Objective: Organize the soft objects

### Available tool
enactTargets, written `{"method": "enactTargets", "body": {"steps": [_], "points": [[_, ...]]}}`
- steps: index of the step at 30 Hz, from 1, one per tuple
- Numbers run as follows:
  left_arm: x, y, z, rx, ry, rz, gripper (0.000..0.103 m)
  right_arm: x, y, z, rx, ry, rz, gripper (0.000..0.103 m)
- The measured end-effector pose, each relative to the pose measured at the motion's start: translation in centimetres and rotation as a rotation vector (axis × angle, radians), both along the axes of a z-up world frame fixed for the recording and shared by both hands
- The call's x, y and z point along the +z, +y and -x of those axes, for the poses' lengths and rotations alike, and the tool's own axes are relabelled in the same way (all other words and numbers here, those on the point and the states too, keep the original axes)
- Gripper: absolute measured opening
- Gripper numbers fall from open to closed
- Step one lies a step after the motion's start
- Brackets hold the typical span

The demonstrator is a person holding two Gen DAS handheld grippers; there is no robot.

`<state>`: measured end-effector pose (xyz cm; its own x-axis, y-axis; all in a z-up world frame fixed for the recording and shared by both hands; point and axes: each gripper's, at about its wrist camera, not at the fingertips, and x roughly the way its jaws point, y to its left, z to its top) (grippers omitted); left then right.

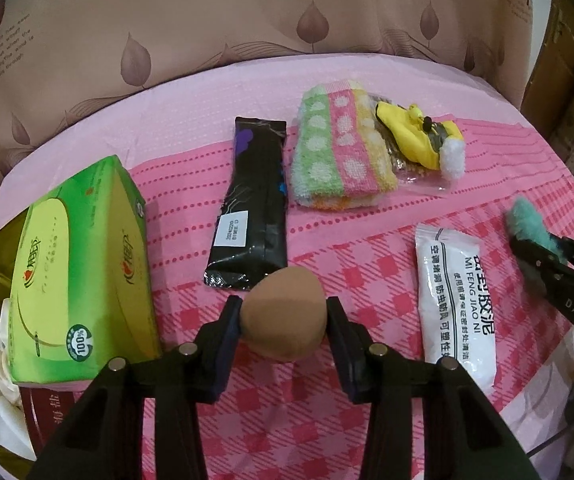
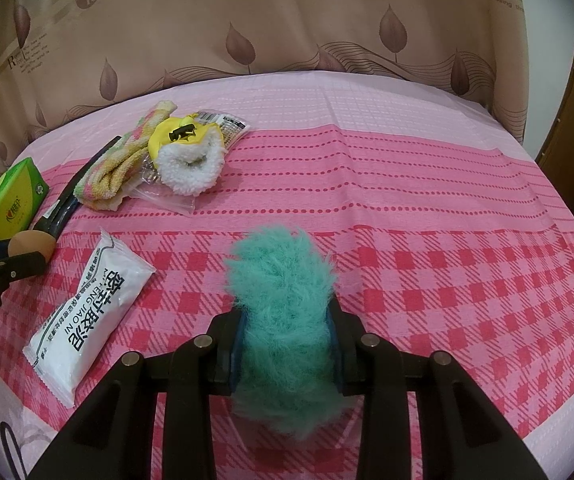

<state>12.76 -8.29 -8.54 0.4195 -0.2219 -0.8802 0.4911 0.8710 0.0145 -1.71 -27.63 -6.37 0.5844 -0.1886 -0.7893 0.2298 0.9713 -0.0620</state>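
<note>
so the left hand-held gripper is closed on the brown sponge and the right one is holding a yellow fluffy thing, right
Not quite. The left hand-held gripper is on the brown sponge, but the fluffy thing in the right hand-held gripper is teal, not yellow, as the right wrist view shows. The yellow item lies farther back on the cloth.

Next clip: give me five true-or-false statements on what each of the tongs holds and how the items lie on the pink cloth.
1. The right tongs clamp a fluffy teal pompom. True.
2. The left tongs hold the white sachet. False: a tan egg-shaped sponge sits between their pads.
3. The green tissue box lies left of the black foil packet. True.
4. The dotted striped towel is spread flat. False: it is folded.
5. The white printed sachet lies flat on the pink checked cloth. True.
</note>
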Motion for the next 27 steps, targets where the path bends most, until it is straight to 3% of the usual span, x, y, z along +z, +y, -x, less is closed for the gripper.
{"method": "enactTargets", "body": {"steps": [18, 27], "points": [[-0.3, -0.2, 0.1, -0.008, -0.026, -0.015, 0.041, 0.0, 0.0, 0.1, -0.001, 0.000, 0.002, 0.032], [1.2, 0.5, 0.6, 0.006, -0.049, 0.000, 0.041, 0.0, 0.2, 0.1, 0.000, 0.001, 0.007, 0.032]]}}
